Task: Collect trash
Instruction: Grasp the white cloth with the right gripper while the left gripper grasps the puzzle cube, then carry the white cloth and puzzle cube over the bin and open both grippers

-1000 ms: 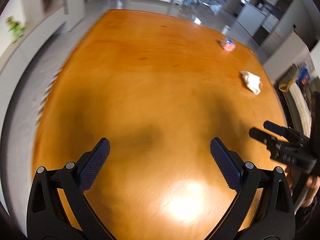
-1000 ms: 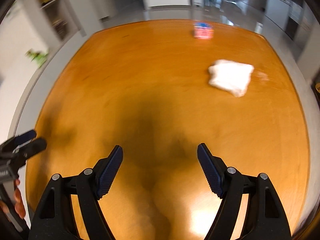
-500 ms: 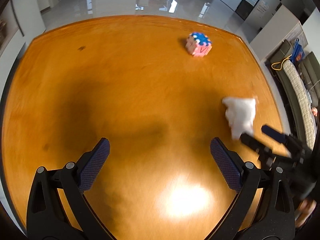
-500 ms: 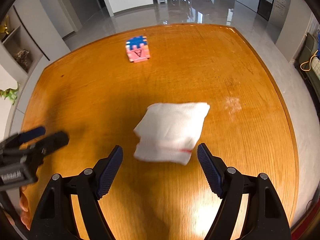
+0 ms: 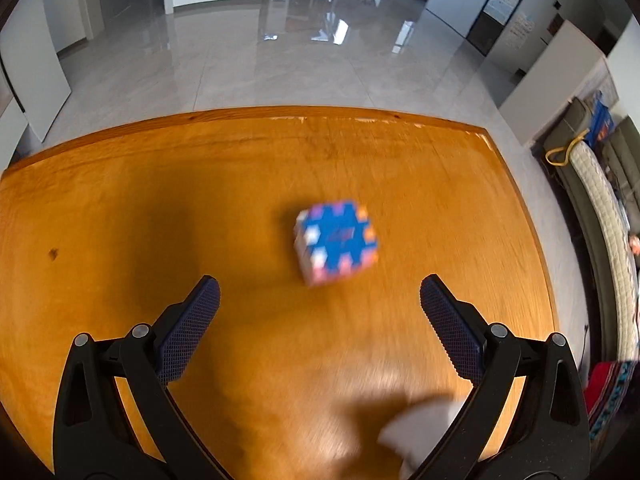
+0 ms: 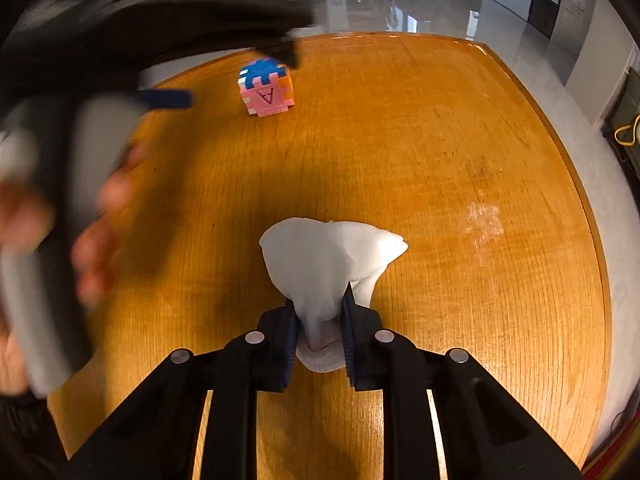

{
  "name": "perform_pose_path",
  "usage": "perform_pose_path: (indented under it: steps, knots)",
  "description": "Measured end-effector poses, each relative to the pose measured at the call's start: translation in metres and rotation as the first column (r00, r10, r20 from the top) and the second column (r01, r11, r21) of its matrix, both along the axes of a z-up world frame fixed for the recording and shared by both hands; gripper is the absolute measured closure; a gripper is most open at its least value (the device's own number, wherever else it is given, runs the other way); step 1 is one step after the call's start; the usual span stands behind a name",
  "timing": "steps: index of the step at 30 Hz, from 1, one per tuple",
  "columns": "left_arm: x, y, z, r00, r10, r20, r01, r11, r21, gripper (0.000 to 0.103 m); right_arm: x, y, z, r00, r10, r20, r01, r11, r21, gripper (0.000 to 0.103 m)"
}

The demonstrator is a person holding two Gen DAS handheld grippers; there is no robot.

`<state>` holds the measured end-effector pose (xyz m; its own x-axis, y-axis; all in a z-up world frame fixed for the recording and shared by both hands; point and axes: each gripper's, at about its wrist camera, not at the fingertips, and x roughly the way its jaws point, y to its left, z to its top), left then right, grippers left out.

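1. My right tool [image 6: 318, 334] was spread wide over bare wood a second ago; now its jaws are closing, with the white tissue [image 6: 326, 264] bunched between them. The pads already pinch the near end, and the far part fans out on the table [image 6: 460, 152].

2. The tissue was lying flat and square half a second back. It is now gathered into a cone at the pads, so I judge the grab has taken, though the far edge appears to rest on the wood, not yet lifted.

3. My left tool [image 5: 320, 304] has swept across the table: earlier it looked over empty wood with the cube far off, and now the blue and pink puzzle cube [image 5: 336, 242] sits just ahead of its fingertips, roughly centred between them. Its jaws are spread wide, with nothing in them.

4. In the right wrist view the left hand [image 6: 56, 216] shows as a blur at the left edge, which fits a fast sweep.

5. For the task: one piece of trash is in the grip. Whether the cube counts as trash I cannot tell, but the left tool looks lined up on it.
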<state>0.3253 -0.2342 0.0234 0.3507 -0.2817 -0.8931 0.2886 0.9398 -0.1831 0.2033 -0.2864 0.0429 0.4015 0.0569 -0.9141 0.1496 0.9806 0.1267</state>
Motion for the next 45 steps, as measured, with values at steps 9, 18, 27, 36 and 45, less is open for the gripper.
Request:
perform_pose_path:
  steps: [9, 18, 27, 36, 45]
  knots:
    - [0.003, -0.024, -0.022, 0.997, -0.02, 0.079, 0.013, 0.995, 0.1, 0.061, -0.022, 0.006, 0.005, 1.0, 0.014, 0.021, -0.014, 1.0, -0.026, 0.082]
    - [-0.056, 0.042, 0.001, 0.996, -0.017, 0.091, 0.01, 0.997, 0.078, 0.061, -0.073, 0.039, 0.025, 0.997, 0.054, 0.051, -0.055, 0.998, 0.004, 0.084]
    - [-0.133, 0.101, 0.04, 0.99, 0.031, 0.14, -0.039, 0.998, 0.053, 0.062, -0.139, 0.093, 0.053, 0.989, 0.12, 0.091, -0.123, 0.992, 0.03, 0.084]
    - [-0.238, 0.178, 0.055, 0.986, 0.081, 0.147, -0.086, 0.996, 0.03, 0.062, -0.211, 0.166, 0.074, 0.964, 0.23, 0.131, -0.241, 0.968, 0.075, 0.084]
    - [-0.34, 0.274, 0.066, 0.964, 0.189, 0.186, -0.193, 0.981, 0.004, 0.062, -0.279, 0.259, 0.08, 0.898, 0.413, 0.154, -0.429, 0.899, 0.091, 0.084]
